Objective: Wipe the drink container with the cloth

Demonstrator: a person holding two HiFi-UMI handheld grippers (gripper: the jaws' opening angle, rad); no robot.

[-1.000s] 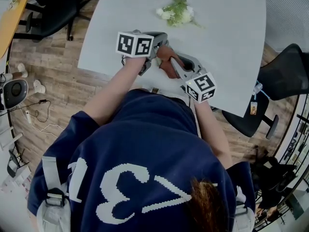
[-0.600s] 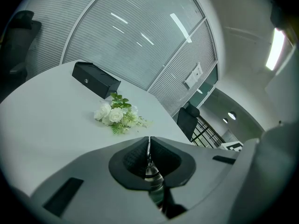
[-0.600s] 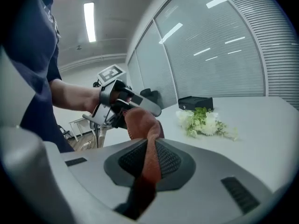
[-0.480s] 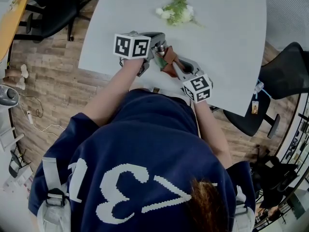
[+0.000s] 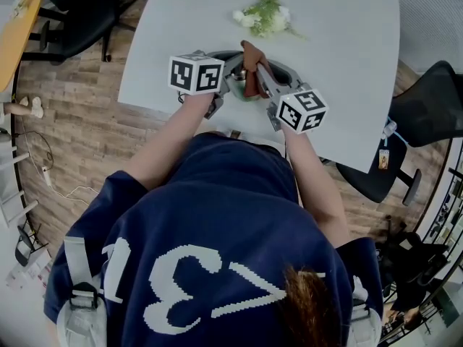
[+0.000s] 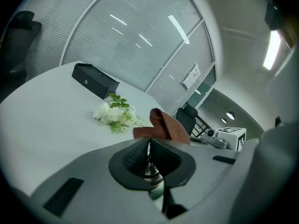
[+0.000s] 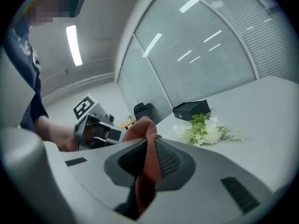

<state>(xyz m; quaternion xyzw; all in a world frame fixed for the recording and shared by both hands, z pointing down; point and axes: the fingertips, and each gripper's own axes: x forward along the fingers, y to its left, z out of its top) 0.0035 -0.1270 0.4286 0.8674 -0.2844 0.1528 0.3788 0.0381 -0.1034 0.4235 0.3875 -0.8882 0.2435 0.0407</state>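
In the upper centre of the head view, above the near edge of the white table (image 5: 340, 63), a small shiny metal drink container with a greenish tint (image 6: 153, 180) is pinched by a thin metal part, possibly its rim or handle, in the tightly clenched left gripper (image 6: 148, 148). A rust-brown woven cloth (image 7: 148, 169) is clamped in the right gripper (image 7: 150, 146), its free fold raised just beside the container. The container is judged stiff, light and slippery, likely to swivel under pressure. The soft, limp cloth is best gripped by a bunched fold.
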